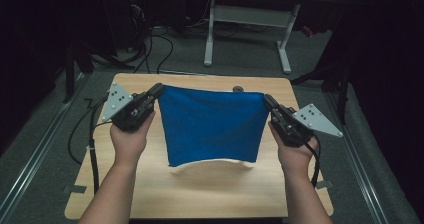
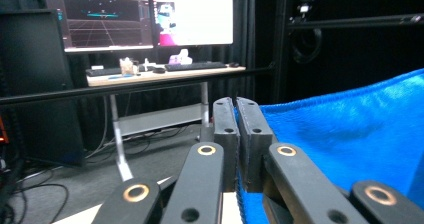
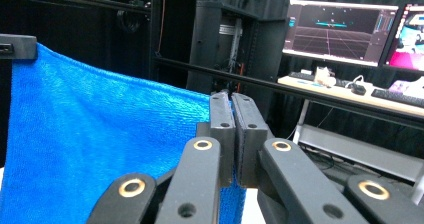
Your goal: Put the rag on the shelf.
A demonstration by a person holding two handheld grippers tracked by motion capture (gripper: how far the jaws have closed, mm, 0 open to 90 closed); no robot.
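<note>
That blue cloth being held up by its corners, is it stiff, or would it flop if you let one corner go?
Probably floppy: the blue cloth hangs between the left gripper and the right gripper, its lower edge curling. It looks light, since shut jaws on two corners carry it. Its fuzzy weave in the right gripper view suggests it isn't slippery.

The towel (image 1: 212, 126) hangs above the surface (image 1: 200, 189), stretched between the left gripper (image 1: 156, 91) at its left top corner and the right gripper (image 1: 268, 101) at its right. A desk (image 1: 250, 9) stands behind.
</note>
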